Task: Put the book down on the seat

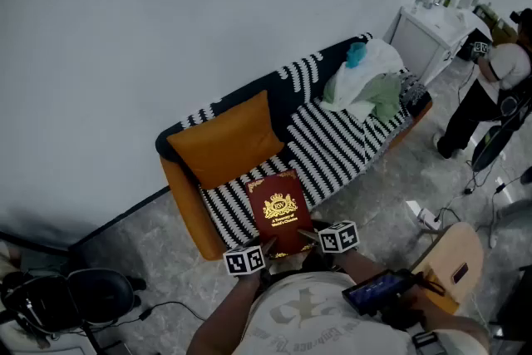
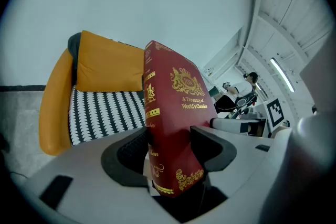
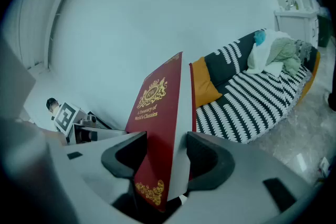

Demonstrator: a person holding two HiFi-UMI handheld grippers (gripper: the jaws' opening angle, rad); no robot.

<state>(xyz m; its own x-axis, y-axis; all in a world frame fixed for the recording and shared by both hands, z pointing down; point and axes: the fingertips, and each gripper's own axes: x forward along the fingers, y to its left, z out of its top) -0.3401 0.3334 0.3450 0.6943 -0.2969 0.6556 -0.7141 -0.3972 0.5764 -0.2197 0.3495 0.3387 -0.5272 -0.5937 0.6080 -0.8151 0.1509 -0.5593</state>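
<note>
Left gripper (image 1: 264, 249) and right gripper (image 1: 307, 235) hold the book (image 1: 280, 210) by the seat (image 1: 332, 150).
Both jaws pinch its near edge; it looks stiff and heavy.

red book (image 2: 176, 128) cover, gilt title "A Treasury of World's Classics"
</note>
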